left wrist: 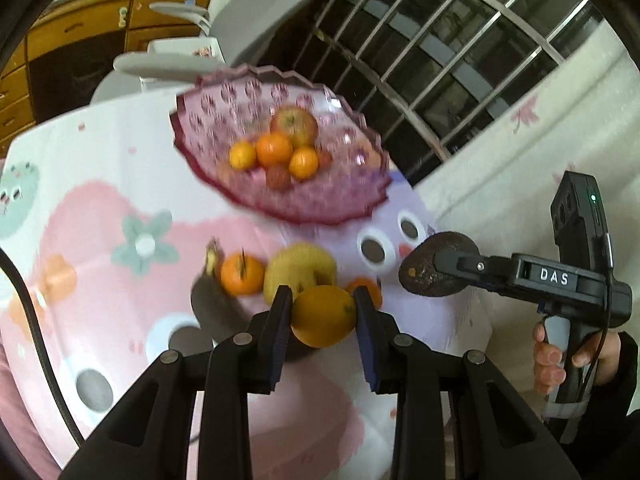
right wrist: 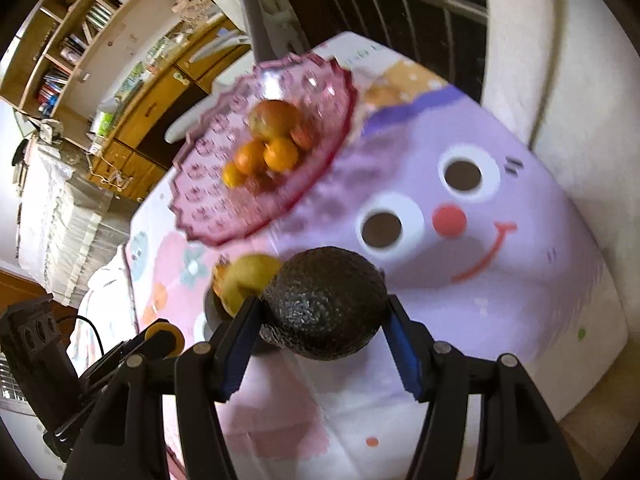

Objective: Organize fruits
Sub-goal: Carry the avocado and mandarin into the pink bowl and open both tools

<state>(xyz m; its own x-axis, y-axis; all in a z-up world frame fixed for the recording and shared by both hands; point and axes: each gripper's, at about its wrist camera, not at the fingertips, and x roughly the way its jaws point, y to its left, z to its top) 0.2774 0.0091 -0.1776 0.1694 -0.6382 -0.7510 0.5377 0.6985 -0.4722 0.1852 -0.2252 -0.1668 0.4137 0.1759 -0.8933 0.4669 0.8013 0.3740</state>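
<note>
Both pairs of jaws are clamped on fruit: the left gripper (left wrist: 323,312) is nearly closed across a small orange (left wrist: 323,316), the pads pressing its sides, and the right gripper (right wrist: 324,316) stands about half open around a dark avocado (right wrist: 326,300), gripped across its widest part. Both fruits hang clear above the table (right wrist: 520,280), short of the pink glass bowl (left wrist: 224,112). The orange looks light and firm, its smooth peel likely a little slippery, so a hold across the middle suits it. The avocado seems heavier, its pebbled skin giving good purchase, though if ripe it may bruise under a hard squeeze. In the bowl lie one apple (left wrist: 294,126), three small oranges (left wrist: 274,149) and what look like two reddish fruits, too blurred to name. Four loose fruits seem to remain on the cloth: a small orange (left wrist: 240,276), a yellow pear (left wrist: 300,272), a banana (left wrist: 208,300), and another orange half hidden behind the left jaws. The glass bowl looks fragile, so fruit should probably be set down gently
</note>
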